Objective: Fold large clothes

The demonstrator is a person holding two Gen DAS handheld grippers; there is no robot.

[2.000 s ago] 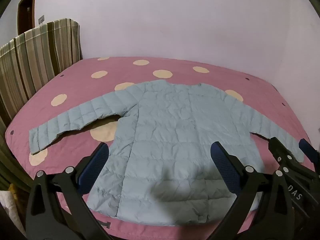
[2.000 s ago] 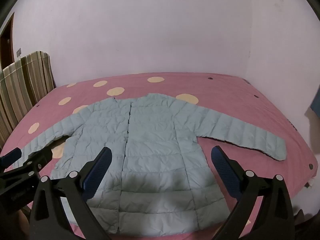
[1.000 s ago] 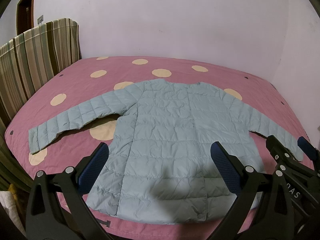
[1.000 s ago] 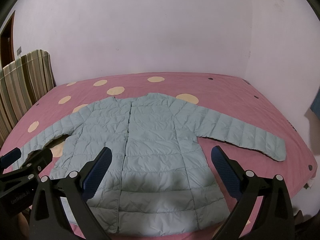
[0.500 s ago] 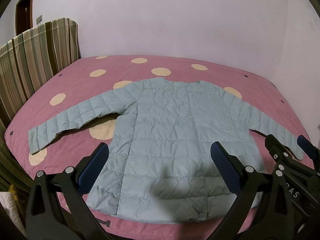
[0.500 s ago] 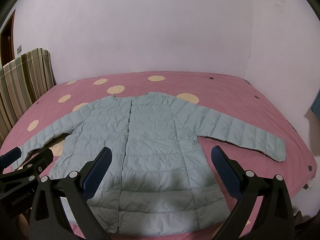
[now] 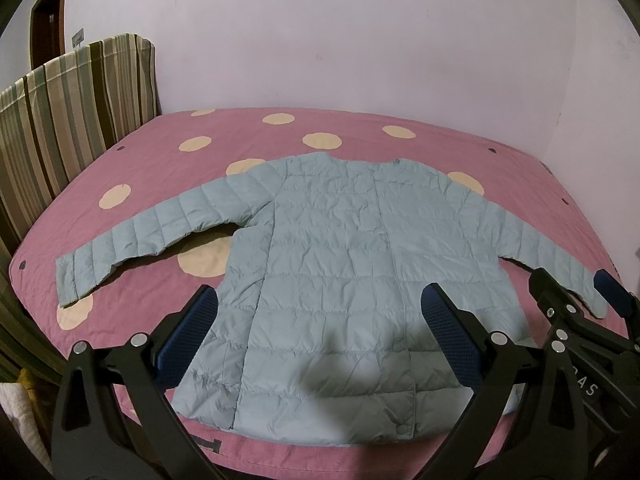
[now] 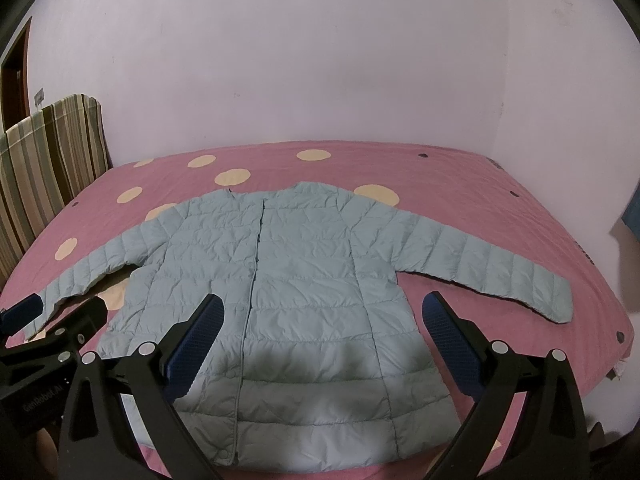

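A light blue quilted jacket point(image 7: 340, 260) point(image 8: 304, 280) lies flat and face up on the bed, both sleeves spread out to the sides, hem toward me. My left gripper point(image 7: 320, 336) hovers open above the hem, nothing between its blue pads. My right gripper point(image 8: 320, 340) is open too, over the lower front of the jacket. Each gripper shows in the other's view: the right gripper point(image 7: 580, 320) near the right sleeve cuff, the left gripper point(image 8: 52, 320) near the left sleeve cuff.
The bed point(image 7: 160, 160) point(image 8: 460, 176) has a pink cover with cream dots and fills most of the floor space. A striped headboard or cushion point(image 7: 72, 112) stands along its left side. Pale walls point(image 8: 320, 60) close the far and right sides.
Both grippers have drifted slightly; the jacket sits a little lower in the views. Jacket and gripper openings are unchanged.
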